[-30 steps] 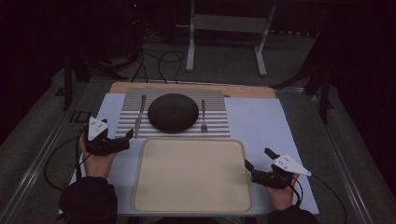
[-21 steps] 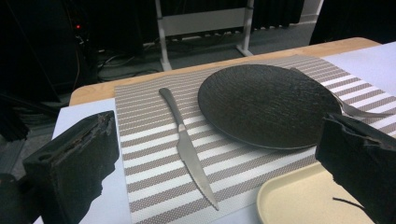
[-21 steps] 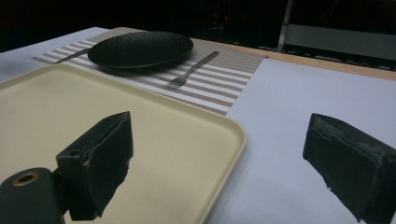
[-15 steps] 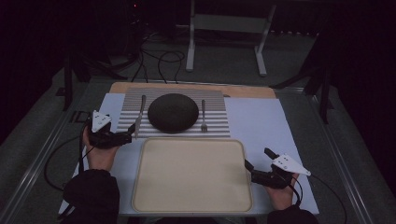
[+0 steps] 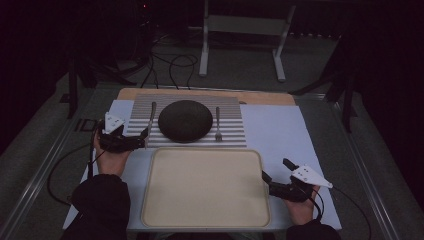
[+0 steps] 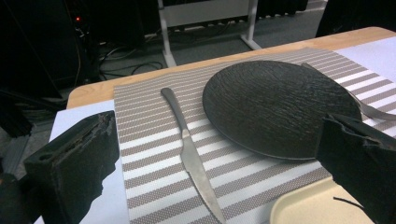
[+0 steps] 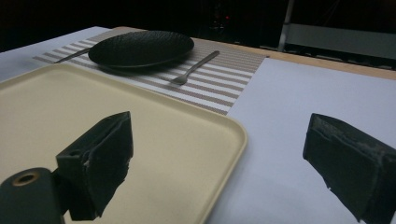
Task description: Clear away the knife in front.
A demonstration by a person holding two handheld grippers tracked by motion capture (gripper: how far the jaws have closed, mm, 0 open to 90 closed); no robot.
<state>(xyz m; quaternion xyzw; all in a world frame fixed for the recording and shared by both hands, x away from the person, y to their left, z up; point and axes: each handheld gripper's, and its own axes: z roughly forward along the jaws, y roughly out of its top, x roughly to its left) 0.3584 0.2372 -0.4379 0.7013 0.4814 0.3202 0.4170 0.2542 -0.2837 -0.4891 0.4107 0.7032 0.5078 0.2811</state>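
A person sits at the desk [image 5: 280, 125] with a claw in each hand. The big cream tray [image 5: 205, 186] lies in front of them, and I tell every place from it.

The left claw [image 5: 141, 139] sits just past the tray's far left corner. Its jaws stand wide apart and hold nothing. It points at the knife [image 5: 151, 117], which lies flat on the striped mat [image 5: 230, 136] behind the tray. In the left gripper view the knife [image 6: 191, 156] lies between the two black jaws, with its tip toward the tray [image 6: 303, 210]. The jaws do not touch it.

The dark round plate [image 5: 185, 120] rests in the middle of the mat, behind the tray, just to the right of the knife. A fork [image 5: 218, 124] lies on the mat on the plate's other side.

The right claw [image 5: 272, 180] is beside the tray's right edge, near its front corner. Its jaws are wide too, and empty. In the right gripper view one jaw hangs over the tray [image 7: 140, 135] and the other over the white sheet [image 7: 299, 116] beside it.
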